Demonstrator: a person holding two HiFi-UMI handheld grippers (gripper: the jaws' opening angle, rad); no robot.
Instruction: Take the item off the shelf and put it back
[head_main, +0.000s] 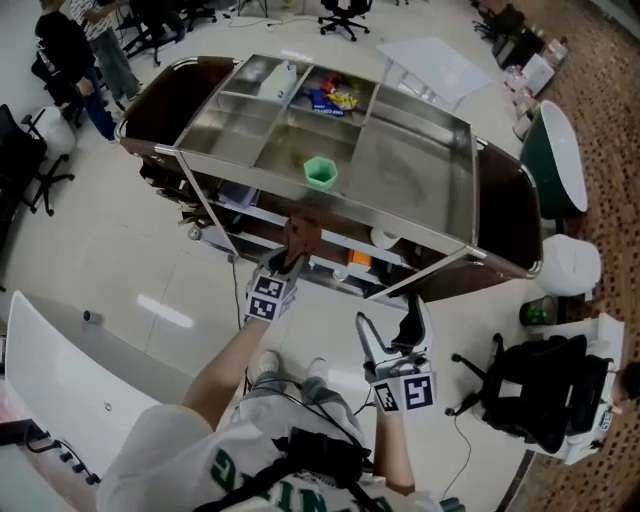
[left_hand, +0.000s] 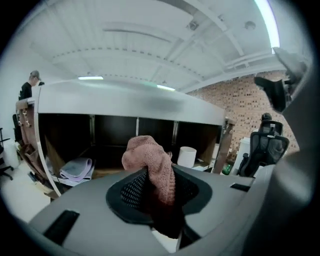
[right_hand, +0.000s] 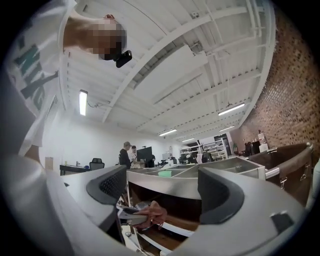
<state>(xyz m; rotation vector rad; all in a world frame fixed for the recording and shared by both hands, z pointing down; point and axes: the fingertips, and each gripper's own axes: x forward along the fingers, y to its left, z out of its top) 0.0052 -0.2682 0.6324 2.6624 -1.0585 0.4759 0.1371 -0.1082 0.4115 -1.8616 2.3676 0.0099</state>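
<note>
Head view: a person stands at the near side of a steel shelf cart (head_main: 250, 173), with both forearms reaching forward and down
Left arm: bare forearm stretched toward the cart's near edge, marker cube facing up
Left gripper (head_main: 297, 252): jaws pressed together on a cloth (head_main: 301, 232), at the opening under the top tray
Right arm: bent and held back, nearer the body and to the right of the left arm
Right gripper (head_main: 392, 322): jaws wide apart with nothing between them, well short of the cart, tips aimed at its near side
Cloth, look: pinkish-brown terry, bunched up; in the left gripper view it rises from between the pads as a rounded lump, its lower part pinched in shadow
Cloth, place: held at the near edge of the cart, just under the top tray rim; whether it touches a shelf board cannot be told
Top tray: split into compartments, with a green cup (head_main: 320, 172) in a middle one
Lower shelf: folded pale cloth (left_hand: 75, 168) at the left, white cup (left_hand: 187, 156) to the right, both farther in than the held cloth
</note>
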